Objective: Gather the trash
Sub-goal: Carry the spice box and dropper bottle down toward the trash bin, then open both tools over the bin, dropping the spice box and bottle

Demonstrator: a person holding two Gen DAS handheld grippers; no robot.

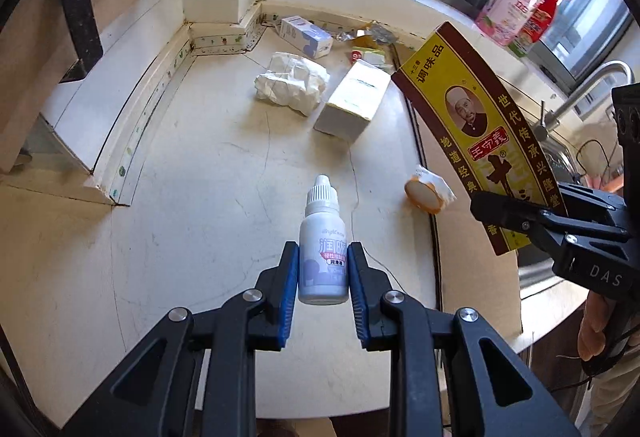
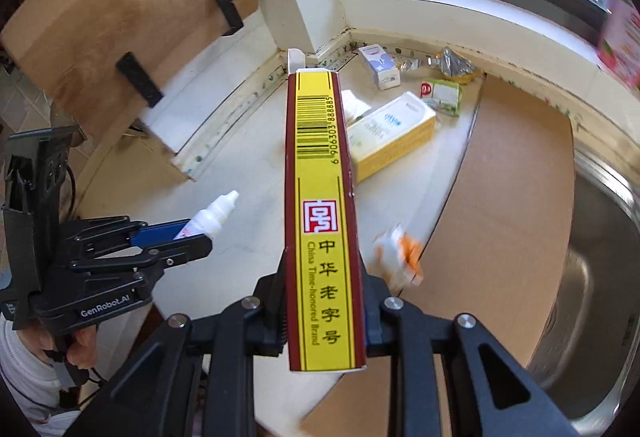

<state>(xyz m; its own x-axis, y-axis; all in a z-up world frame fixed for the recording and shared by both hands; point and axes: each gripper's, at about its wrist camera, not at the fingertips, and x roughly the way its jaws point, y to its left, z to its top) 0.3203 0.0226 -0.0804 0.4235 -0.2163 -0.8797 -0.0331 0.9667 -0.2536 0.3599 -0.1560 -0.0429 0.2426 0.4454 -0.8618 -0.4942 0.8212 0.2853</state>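
My left gripper (image 1: 323,257) is shut on a small white dropper bottle (image 1: 323,253) and holds it above the pale counter (image 1: 180,197); it also shows in the right wrist view (image 2: 210,215). My right gripper (image 2: 322,269) is shut on a tall yellow and maroon seasoning box (image 2: 320,205), held upright; the box shows in the left wrist view (image 1: 480,125). On the counter lie a crumpled white paper (image 1: 292,81), a white and yellow carton (image 1: 352,99), a small blue and white box (image 1: 306,36), wrappers (image 1: 370,39) and an orange and white scrap (image 1: 428,191).
A steel sink (image 2: 592,277) with a tap (image 1: 592,85) lies to the right beside a brown board (image 2: 500,177). Pink and red bottles (image 1: 516,5) stand on the window sill. A wooden cabinet with black handles (image 1: 78,17) is at the left.
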